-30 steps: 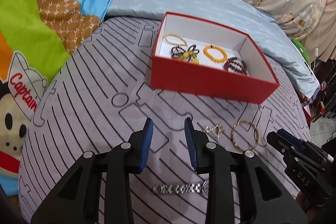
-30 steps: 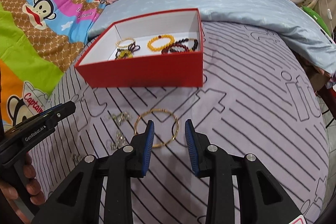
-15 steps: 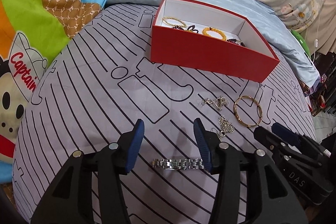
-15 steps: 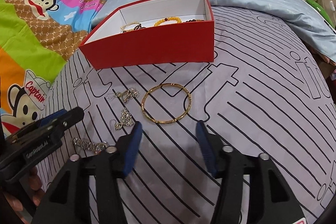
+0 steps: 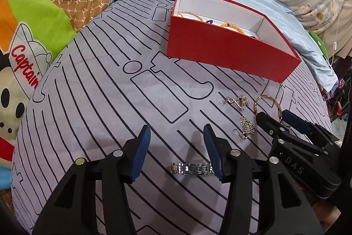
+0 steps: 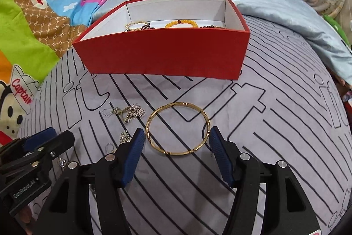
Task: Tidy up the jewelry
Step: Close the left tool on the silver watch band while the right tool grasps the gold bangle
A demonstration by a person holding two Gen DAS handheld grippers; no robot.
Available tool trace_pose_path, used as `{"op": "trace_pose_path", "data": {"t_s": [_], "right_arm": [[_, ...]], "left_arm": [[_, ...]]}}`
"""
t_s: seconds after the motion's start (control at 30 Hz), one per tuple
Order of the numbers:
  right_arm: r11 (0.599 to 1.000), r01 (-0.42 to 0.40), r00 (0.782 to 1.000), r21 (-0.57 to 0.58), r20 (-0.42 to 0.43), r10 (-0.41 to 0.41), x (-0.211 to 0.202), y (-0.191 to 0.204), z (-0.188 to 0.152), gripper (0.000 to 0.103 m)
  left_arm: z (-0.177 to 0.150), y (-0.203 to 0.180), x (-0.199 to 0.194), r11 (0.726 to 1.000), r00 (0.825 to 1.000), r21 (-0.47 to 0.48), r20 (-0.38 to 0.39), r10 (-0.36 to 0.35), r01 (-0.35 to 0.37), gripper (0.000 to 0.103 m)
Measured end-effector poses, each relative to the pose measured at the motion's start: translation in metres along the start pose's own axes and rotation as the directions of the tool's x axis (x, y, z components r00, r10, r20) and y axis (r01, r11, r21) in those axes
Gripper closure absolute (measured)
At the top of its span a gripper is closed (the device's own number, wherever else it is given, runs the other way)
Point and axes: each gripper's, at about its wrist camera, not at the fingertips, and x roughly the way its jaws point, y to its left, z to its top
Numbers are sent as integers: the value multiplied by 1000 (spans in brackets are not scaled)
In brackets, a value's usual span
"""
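Both claws are spread wide and hold nothing. The right claw [image 6: 177, 136] hangs low over the bed's striped cover [image 6: 275, 147], its blue pads flanking the gold bangle [image 6: 178, 128], which lies flat just in front of the red box [image 6: 162, 52]. The left claw [image 5: 177, 136] sits over the silver link bracelet [image 5: 191, 168], which lies farther from the red box than anything else, one end just beside the claw's right pad [image 5: 214, 155].

The step in hand looks like a double pickup: bangle for the right, link bracelet for the left. The bangle is thin, rigid and flat on soft fabric, so closing across its full width would likely make it skate or pop out. A better grasp would probably be to tip the pads down and pinch one side of the rim, pressing slightly into the cover to get under the metal.

The link bracelet is not centred between the left pads; it appears offset toward the right one. The claw should shift until the band's middle lies between the pads, then close across its narrow width so the limp ends hang evenly.

The silver earrings [image 6: 129, 112] lie just left of the bangle, between it and the left claw, so the right claw's left pad should stay clear of them. Beaded bracelets [image 6: 181, 23] already rest inside the red box.
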Motion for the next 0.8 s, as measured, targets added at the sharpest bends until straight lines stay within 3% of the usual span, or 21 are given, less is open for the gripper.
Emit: {"op": "trace_pose_path", "data": {"t_s": [0.23,0.7,0.8], "right_arm": [[998,42,999,-48,21,-41,3,7,-1,44],[999,25,1000,47,12,-26,-26,-25,-21,45],[998,26,1000,66,15,-27,-33,-32,-27,44]], "left_arm": [[-3,6,-2,1000,1000,-6,-8,1,-1,55],[-23,-17,-25,998,998,39,-15,-54,54,55],[-23,-27,-22,998,999,28,-18,-47,48,50]]}}
